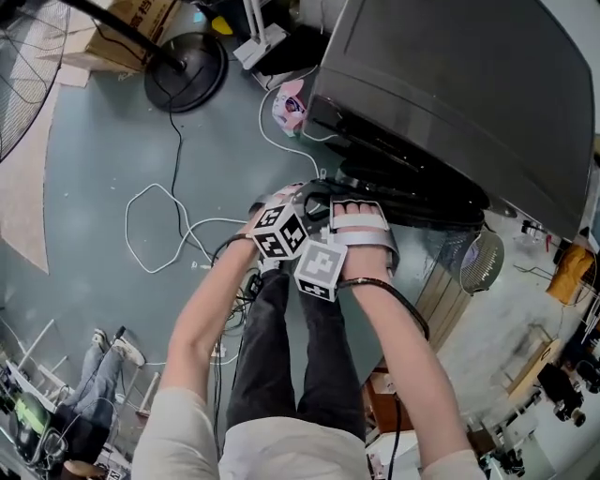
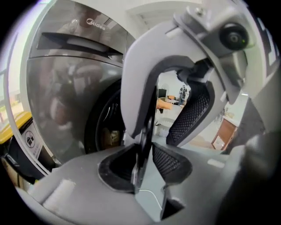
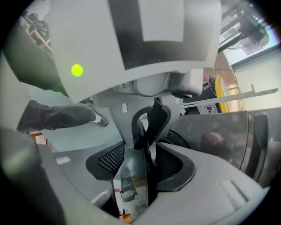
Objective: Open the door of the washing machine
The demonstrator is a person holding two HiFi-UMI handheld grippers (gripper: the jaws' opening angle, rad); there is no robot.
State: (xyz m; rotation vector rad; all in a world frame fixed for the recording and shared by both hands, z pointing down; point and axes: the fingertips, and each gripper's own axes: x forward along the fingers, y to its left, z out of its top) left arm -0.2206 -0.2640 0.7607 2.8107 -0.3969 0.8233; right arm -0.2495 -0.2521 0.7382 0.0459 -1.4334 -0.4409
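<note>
A dark grey washing machine [image 1: 450,84] stands at the upper right of the head view, its round door [image 1: 422,202] swung out low on the front. Both grippers meet at the door's rim: left gripper [image 1: 305,199] and right gripper [image 1: 358,208], marker cubes toward me. In the left gripper view the thin dark door edge [image 2: 141,154] stands between the left gripper's [image 2: 145,165] pads, with a gap on the right side. In the right gripper view the right gripper [image 3: 140,169] closes snugly on the door's glassy rim [image 3: 147,176]; the left gripper's cube [image 3: 145,30] fills the top.
On the floor lie a white cable [image 1: 155,225] and a pink-white bottle [image 1: 291,105]. A black fan base [image 1: 186,58] and a cardboard box [image 1: 131,28] stand at the far left. A small round fan [image 1: 480,258] sits to the right of the door, and a person's legs [image 1: 103,366] show lower left.
</note>
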